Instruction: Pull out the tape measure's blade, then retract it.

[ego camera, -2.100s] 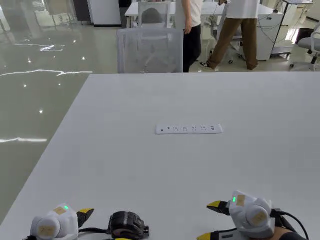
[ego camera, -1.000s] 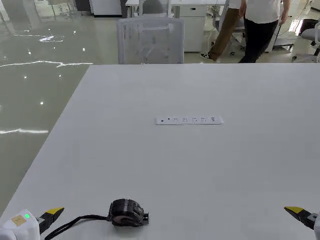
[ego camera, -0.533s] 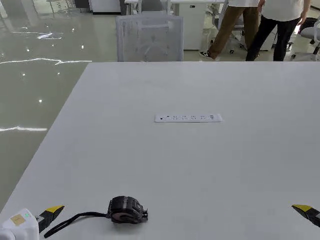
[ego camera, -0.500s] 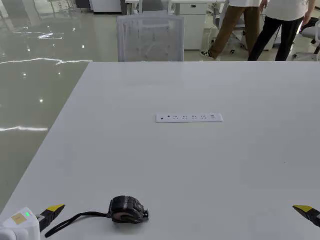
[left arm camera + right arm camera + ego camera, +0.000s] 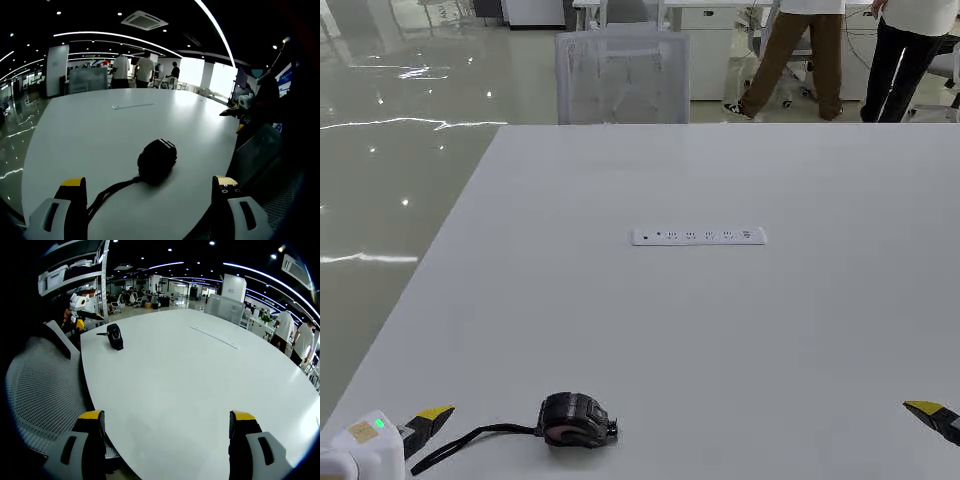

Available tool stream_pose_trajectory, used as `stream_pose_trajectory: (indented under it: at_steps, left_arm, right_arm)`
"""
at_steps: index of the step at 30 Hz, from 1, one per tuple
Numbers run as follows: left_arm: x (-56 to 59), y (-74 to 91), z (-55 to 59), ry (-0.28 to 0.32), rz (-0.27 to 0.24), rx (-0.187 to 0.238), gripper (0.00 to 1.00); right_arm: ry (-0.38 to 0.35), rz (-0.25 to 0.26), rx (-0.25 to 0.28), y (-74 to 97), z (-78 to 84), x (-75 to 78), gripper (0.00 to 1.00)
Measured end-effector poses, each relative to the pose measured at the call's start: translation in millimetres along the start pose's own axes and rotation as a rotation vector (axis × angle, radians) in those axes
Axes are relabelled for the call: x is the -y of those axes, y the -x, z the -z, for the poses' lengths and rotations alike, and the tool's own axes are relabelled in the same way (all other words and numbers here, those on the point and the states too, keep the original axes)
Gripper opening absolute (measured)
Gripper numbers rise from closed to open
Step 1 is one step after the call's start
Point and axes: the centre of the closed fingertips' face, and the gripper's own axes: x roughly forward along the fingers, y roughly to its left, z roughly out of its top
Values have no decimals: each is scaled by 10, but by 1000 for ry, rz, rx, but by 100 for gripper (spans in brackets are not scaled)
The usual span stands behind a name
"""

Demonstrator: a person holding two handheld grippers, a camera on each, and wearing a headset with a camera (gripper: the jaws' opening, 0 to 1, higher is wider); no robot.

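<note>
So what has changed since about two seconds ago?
The right tongs moved far out to the right and the left tongs a little to the left, away from the tape measure. Nothing was gripped. The tape measure and power strip lie as before.

I count two grippers of mine, the left gripper (image 5: pixel 149 181) and the right gripper (image 5: pixel 167 415), each with two yellow-tipped jaws, so four tips in all. On the one table (image 5: pixel 770 330) lie two things: one tape measure (image 5: pixel 575 420) with one strap (image 5: pixel 485 431), and one power strip (image 5: pixel 698 236). At the table I count two mesh chairs, a far chair (image 5: pixel 622 77) and a near chair (image 5: pixel 40 390), and the head view has two people, one person in brown trousers (image 5: pixel 788 52) and one person in black trousers (image 5: pixel 900 58).
</note>
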Motion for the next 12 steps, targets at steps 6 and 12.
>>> stream_pose_trajectory:
  at_steps: [6,12]
  left_arm:
    - [-10,11,20,3,0,-6,100]
    - [7,2,6,0,6,-7,100]
  right_arm:
    - [-1,-2,1,3,-5,-28,100]
    - [-1,-1,-3,26,24,-32,100]
